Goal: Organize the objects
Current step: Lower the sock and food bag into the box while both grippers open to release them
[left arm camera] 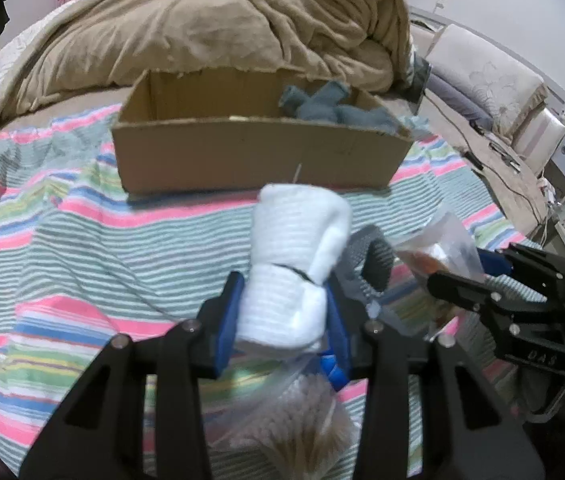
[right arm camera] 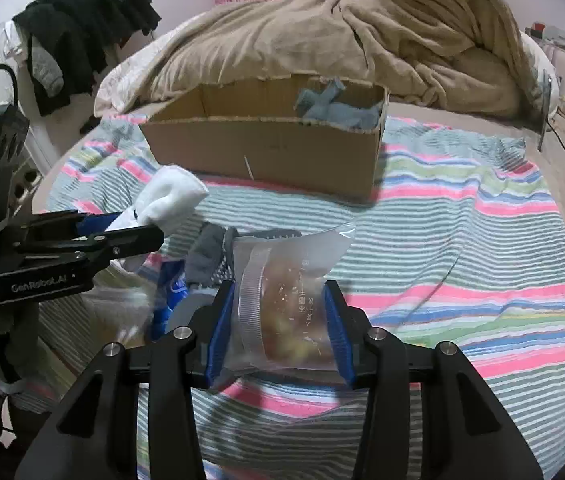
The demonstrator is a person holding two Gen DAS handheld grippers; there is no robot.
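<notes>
Cotton swabs (left arm camera: 294,432) lie below; cardboard box (left arm camera: 258,148) stands ahead.

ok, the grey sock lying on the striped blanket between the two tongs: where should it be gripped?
Probably the raised folded hump of the grey sock, from above and the near side. It arches off the striped blanket, so pads can close across it. The blue packet crowds its near edge.

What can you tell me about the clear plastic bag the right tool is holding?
The clear zip-top plastic bag is crinkled and see-through, with printed characters on one side and yellowish-orange contents too blurred to identify. It stands roughly upright, pinched between the blue pads of the right tool, above the striped bedspread, its sealed top edge pointing toward the cardboard box.
</notes>
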